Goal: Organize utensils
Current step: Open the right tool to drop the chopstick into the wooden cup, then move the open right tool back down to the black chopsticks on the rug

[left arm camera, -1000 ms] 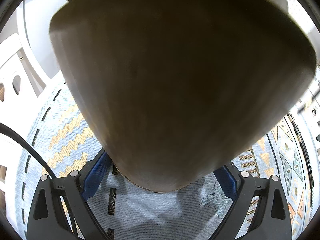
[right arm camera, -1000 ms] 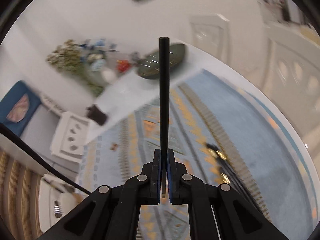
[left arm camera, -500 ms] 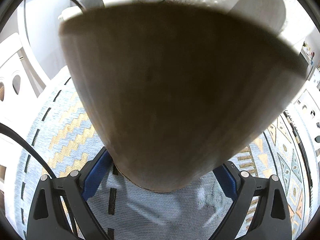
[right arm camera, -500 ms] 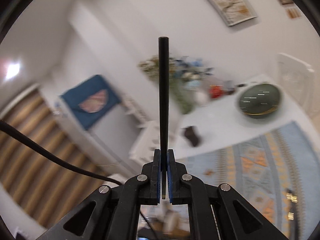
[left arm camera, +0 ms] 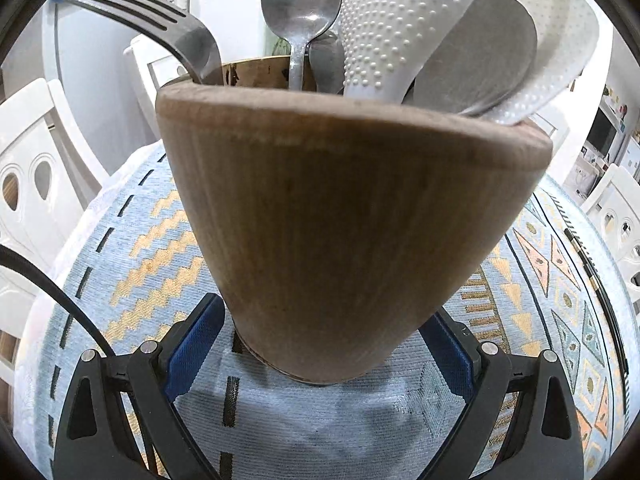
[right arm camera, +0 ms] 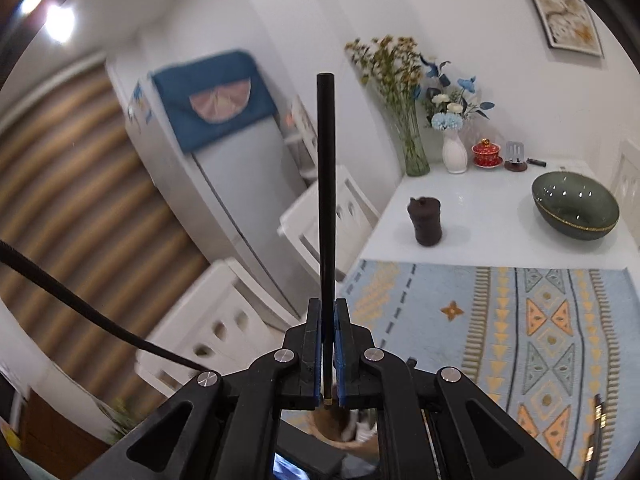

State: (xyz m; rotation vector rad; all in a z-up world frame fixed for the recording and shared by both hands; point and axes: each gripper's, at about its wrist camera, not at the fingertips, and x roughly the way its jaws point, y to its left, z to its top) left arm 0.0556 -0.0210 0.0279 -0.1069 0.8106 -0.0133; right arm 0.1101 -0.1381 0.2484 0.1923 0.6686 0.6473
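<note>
Pinching a thin black chopstick (right arm camera: 326, 216), the right gripper (right arm camera: 328, 354) has its blue pads clamped tight on the lower end, so the long stick juts far ahead of the fingers. Just below them, a wooden rim peeks through the gap. Seen by the left wrist camera, the left gripper (left arm camera: 320, 344) straddles the base of the wooden utensil holder (left arm camera: 344, 232) on the patterned tablecloth (left arm camera: 132, 248); its blue pads (left arm camera: 192, 340) sit at the holder's sides, apparently gripping it, though contact is hard to confirm. Above the rim crowd a fork (left arm camera: 160, 28), a spoon (left arm camera: 300, 4) and white dotted spatulas (left arm camera: 384, 28). Beyond, a second chopstick (right arm camera: 596, 420) lies on the cloth. My worry: held so near its end, the stick could pivot between the pads, strike those packed heads and skid off, or tip the holder if the left grip is loose
</note>
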